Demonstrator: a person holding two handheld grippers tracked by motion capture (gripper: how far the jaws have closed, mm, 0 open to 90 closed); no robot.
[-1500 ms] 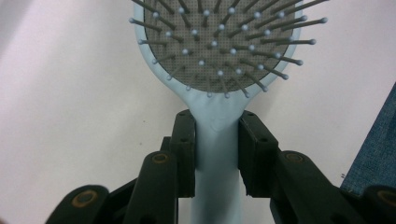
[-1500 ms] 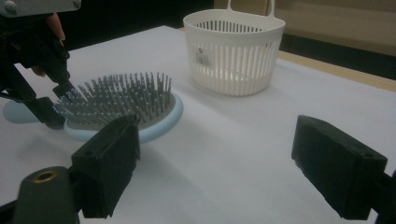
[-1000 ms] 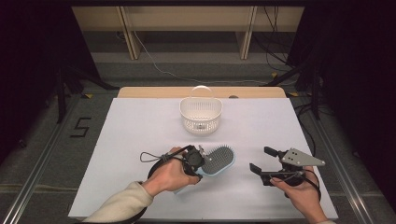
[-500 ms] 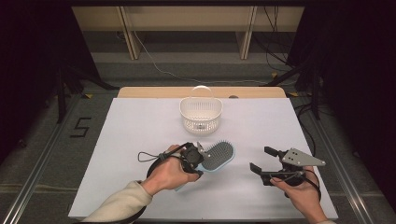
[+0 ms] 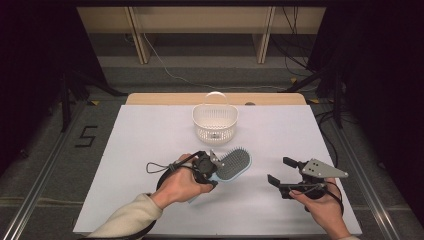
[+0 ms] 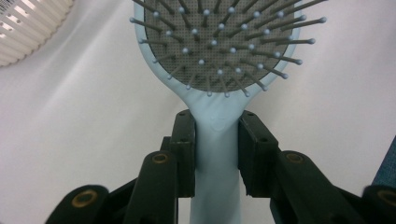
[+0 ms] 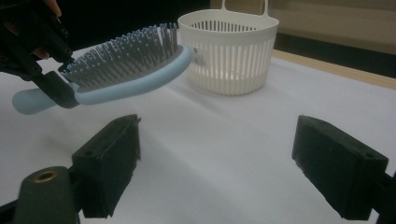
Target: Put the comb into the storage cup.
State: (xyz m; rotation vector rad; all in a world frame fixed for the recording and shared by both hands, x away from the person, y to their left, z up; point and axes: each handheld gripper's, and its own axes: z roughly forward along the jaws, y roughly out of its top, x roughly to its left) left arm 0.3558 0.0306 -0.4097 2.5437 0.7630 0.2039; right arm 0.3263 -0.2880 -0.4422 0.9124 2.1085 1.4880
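Left gripper view: the left gripper (image 6: 217, 140) clamps the light blue hairbrush (image 6: 217, 56) at its neck, lifted above the table (image 5: 150, 135) near the basket (image 5: 215, 122).
Light, stiff, smooth plastic that could twist; the handle is the sound hold. The right gripper (image 5: 285, 172) waits spread, holding nothing.

surface: white table (image 5: 150, 150) | on it: white slatted basket (image 5: 215, 124)

Basket (image 5: 215, 122) at the table's (image 5: 140, 145) far middle, hairbrush (image 5: 233, 165) before it, right tool (image 5: 278, 173) rightward.
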